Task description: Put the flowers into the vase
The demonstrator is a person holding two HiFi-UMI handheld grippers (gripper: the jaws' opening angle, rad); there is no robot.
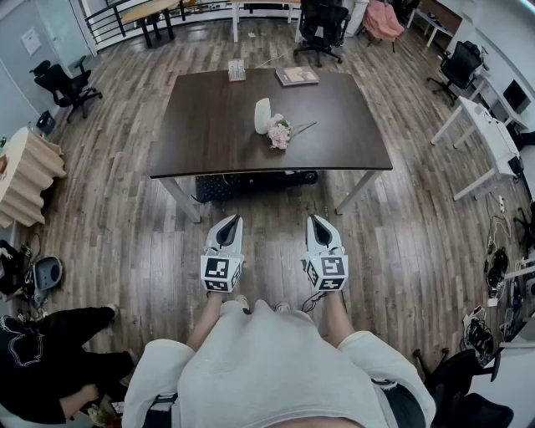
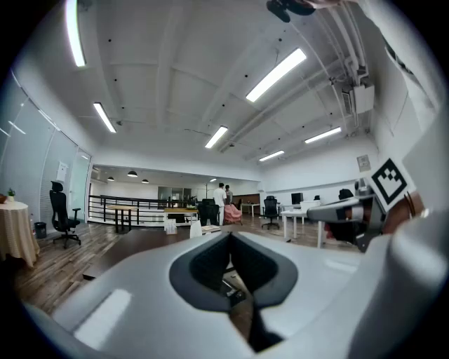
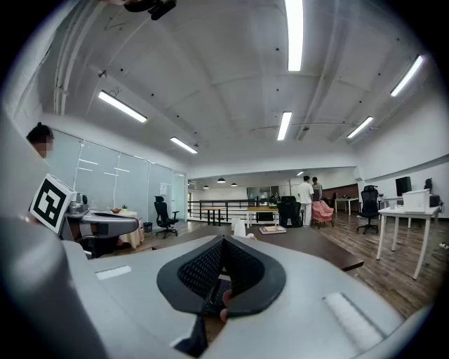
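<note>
A white vase (image 1: pixel 262 115) stands near the middle of a dark brown table (image 1: pixel 209 138). Just right of it lies a bunch of pink flowers (image 1: pixel 280 134) with the stems pointing right. Both grippers hang over the wooden floor in front of the table, well short of it. My left gripper (image 1: pixel 226 222) is shut with nothing in it, and so is my right gripper (image 1: pixel 320 221). In the left gripper view the vase (image 2: pixel 196 228) shows small beyond the jaw tips (image 2: pixel 229 233). In the right gripper view the vase (image 3: pixel 239 227) stands past the closed tips (image 3: pixel 223 239).
A book (image 1: pixel 297 76) and a small stand (image 1: pixel 236 70) sit at the table's far edge. Black office chairs (image 1: pixel 322 25) stand behind the table. White desks (image 1: pixel 489 138) line the right side. A seated person's legs (image 1: pixel 50 347) are at lower left.
</note>
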